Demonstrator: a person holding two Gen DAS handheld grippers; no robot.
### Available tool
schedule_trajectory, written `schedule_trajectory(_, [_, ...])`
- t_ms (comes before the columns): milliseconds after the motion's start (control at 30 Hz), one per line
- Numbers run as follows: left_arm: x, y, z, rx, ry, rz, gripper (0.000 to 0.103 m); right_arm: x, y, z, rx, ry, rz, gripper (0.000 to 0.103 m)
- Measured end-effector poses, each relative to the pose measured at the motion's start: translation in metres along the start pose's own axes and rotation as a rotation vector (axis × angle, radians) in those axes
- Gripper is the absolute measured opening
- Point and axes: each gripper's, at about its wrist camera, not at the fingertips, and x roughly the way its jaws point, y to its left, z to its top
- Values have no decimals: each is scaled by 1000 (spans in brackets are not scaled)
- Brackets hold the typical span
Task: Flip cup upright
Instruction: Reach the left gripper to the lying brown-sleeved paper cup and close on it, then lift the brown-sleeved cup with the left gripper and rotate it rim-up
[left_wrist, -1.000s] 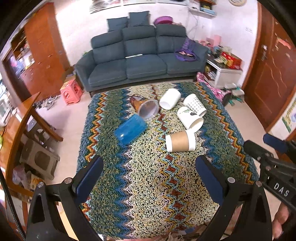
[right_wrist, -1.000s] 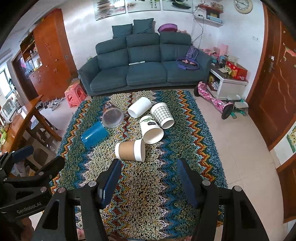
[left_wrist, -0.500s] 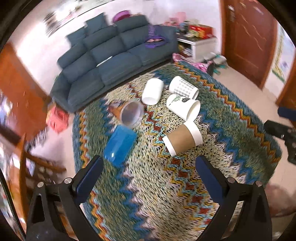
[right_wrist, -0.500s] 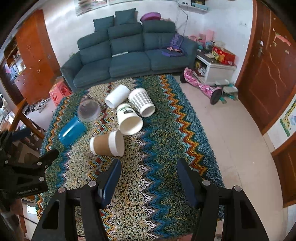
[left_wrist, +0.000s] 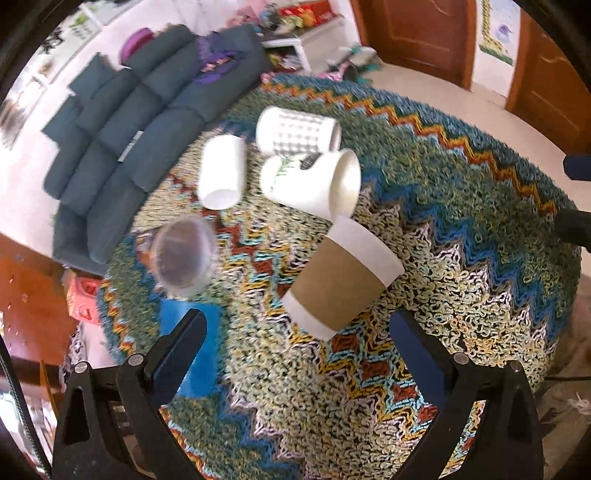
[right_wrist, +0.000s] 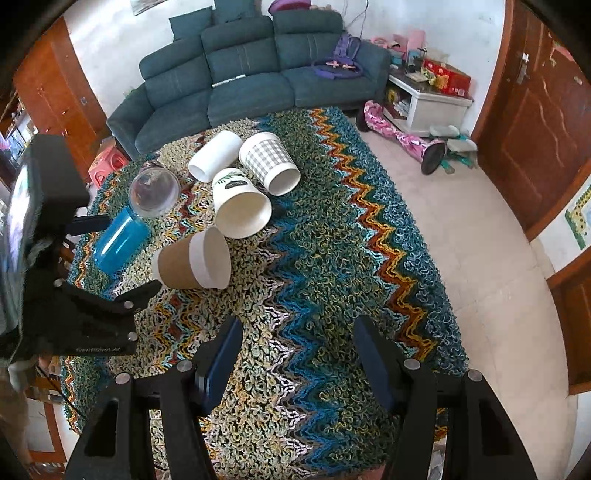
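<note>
Left gripper (left_wrist: 295, 343) has closed in on the cups since a second ago: the brown-sleeved paper cup (left_wrist: 341, 278) now fills the centre of the left wrist view, where earlier it lay small and far up the zigzag-patterned cloth (right_wrist: 332, 258). The view has also rolled, so the sofa (right_wrist: 251, 74) sits tilted at upper left. Right gripper (right_wrist: 297, 354) has barely changed place.

Both sets of tongs are released, jaws spread wide, nothing between them.

Brown-sleeved paper cup: on its side near the middle of the cloth, just ahead of the left gripper's fingers, not touching either. Mouth faces the right gripper; inside empty. From the right wrist view it lies ahead and to the left, well apart from those fingers.

Blue cup (right_wrist: 120, 242): on its side toward the cloth's left edge, partly hidden behind the left finger in the left view.

Clear cup (right_wrist: 154, 192): on its side, looks empty.

Leaf-print white cup (right_wrist: 242, 206): on its side, empty, rim touching or just beside the brown cup's rim.

Checked cup (right_wrist: 269, 162) and plain white cup (right_wrist: 215, 155): on their sides, nearest the cloth's far edge; the checked one shows empty.
</note>
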Motion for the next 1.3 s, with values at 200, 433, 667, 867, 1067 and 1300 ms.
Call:
schedule_trajectory(200, [23, -17, 12, 145, 44, -32, 100, 15, -5, -1, 17, 33, -2, 63])
schedule_trajectory(433, [41, -31, 22, 252, 90, -27, 100, 28, -9, -2, 25, 61, -6, 63])
schedule_trajectory(667, [61, -31, 27, 271, 135, -29, 100, 41, -11, -4, 30, 82, -12, 63])
schedule_trajectory(867, [75, -31, 26, 273, 175, -40, 77, 60, -9, -4, 41, 120, 24, 63])
schedule_trajectory(1067, [80, -28, 26, 265, 175, -49, 75, 73, -4, -6, 32, 143, 34, 63])
schedule_trajectory(1300, [78, -24, 24, 247, 170, -84, 74, 81, -2, -5, 31, 152, 30, 63])
